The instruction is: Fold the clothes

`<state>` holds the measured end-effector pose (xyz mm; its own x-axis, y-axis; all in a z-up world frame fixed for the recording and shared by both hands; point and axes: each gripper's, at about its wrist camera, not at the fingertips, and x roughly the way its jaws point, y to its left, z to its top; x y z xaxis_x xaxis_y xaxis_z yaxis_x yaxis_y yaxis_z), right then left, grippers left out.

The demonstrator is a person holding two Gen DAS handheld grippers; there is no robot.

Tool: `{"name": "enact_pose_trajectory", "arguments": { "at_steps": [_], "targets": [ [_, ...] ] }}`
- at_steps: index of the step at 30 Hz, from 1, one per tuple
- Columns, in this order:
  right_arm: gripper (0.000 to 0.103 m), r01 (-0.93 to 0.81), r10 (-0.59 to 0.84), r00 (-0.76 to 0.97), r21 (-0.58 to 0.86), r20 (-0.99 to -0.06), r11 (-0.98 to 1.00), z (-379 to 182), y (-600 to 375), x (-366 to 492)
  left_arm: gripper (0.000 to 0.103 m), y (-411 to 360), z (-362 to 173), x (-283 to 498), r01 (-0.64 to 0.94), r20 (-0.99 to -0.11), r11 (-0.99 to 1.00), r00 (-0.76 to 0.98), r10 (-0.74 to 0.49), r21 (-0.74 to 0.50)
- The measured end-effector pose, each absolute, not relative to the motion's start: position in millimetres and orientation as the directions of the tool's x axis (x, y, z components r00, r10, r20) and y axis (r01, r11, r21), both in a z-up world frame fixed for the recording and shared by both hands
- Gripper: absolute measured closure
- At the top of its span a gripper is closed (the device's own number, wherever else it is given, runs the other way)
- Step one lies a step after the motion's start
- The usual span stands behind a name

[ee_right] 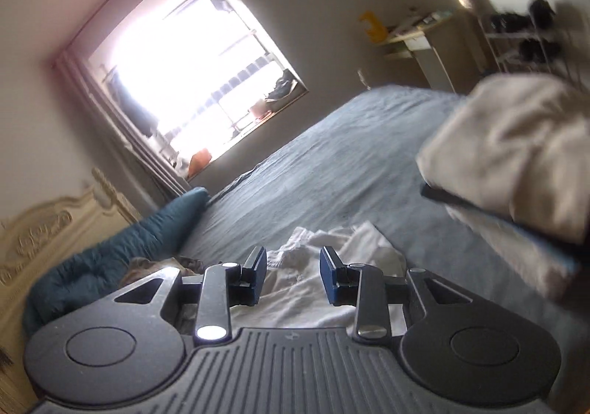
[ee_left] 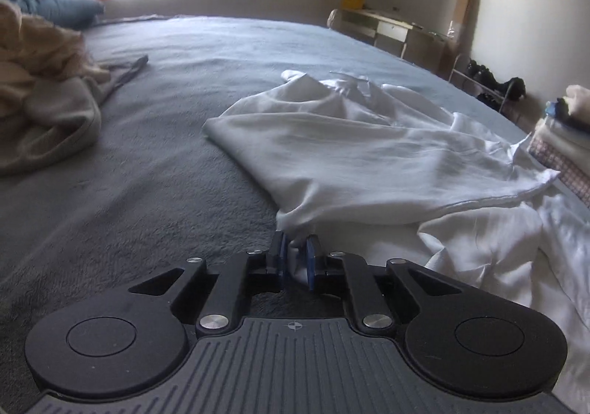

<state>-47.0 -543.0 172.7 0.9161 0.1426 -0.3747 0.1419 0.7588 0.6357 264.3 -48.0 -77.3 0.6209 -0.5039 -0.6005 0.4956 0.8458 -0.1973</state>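
White, thin crumpled cotton garment lies on the grey-blue blanketed bed, stretching away and rightward from the left tool, which is clamped on its near corner. The right tool hangs above it, spread apart, holding nothing. A beige heap of unfolded clothes sits left; a folded stack of clothes crowds the right.

Black linkage arms, blue-padded fingers, silver screws, ribbed grey base, round discs

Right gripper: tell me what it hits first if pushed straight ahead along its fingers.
The right gripper is open and empty. Straight ahead it would probably meet the crumpled white shirt on the grey-blue bedspread, seen between and just beyond its fingertips. The tilted view leaves depth uncertain.
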Motion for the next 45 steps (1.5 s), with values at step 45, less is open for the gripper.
{"name": "enact_pose_trajectory", "arguments": {
  "at_steps": [45],
  "targets": [
    [0.066, 0.097, 0.207, 0.874, 0.576, -0.439, 0.812, 107, -583, 1, 0.057, -64, 4, 209, 0.398, -0.547, 0.896, 0.714, -0.437, -0.197]
  ]
}}
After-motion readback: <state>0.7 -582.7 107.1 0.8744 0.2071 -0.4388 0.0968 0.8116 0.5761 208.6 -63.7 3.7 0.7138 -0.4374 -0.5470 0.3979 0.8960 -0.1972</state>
